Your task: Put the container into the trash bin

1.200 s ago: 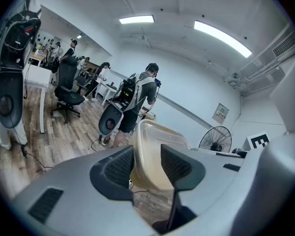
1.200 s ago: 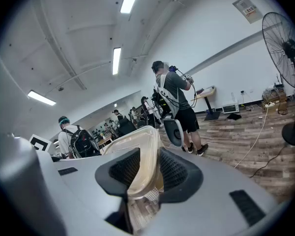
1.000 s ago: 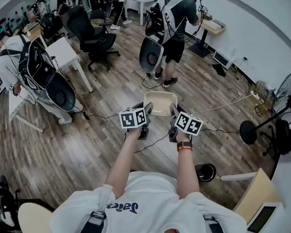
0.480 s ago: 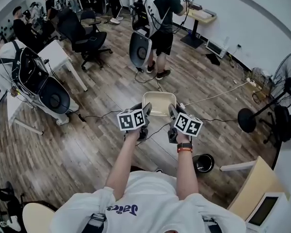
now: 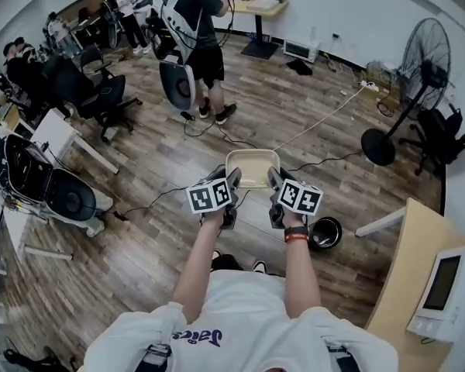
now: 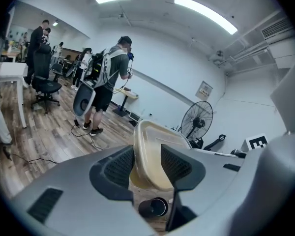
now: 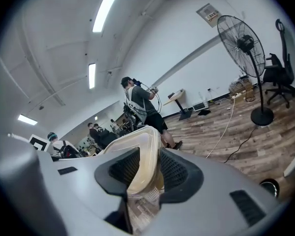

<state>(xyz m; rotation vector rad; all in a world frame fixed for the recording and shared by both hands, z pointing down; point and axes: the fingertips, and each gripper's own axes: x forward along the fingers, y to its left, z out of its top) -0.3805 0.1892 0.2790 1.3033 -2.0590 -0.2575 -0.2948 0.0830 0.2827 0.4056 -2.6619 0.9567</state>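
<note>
A beige, shallow plastic container (image 5: 253,167) hangs over the wooden floor, held at its two sides. My left gripper (image 5: 232,184) is shut on its left rim and my right gripper (image 5: 273,183) is shut on its right rim. In the left gripper view the container (image 6: 150,156) stands on edge between the dark pads of the left gripper (image 6: 147,165). The right gripper (image 7: 146,173) likewise pinches the container's rim (image 7: 146,156). A small round black trash bin (image 5: 325,232) stands on the floor, low and right of my right hand, and shows below the jaws as a dark bin (image 6: 153,207).
A person with a backpack (image 5: 190,22) stands ahead at a small desk. A pedestal fan (image 5: 418,68) and a chair stand at the far right, with cables (image 5: 325,122) across the floor. A wooden desk with a monitor (image 5: 442,285) is at right; office chairs (image 5: 89,91) at left.
The whole view has swung round to the right: the fan and the desk with the monitor have come into sight. Both grippers moved with the container, still holding it.
</note>
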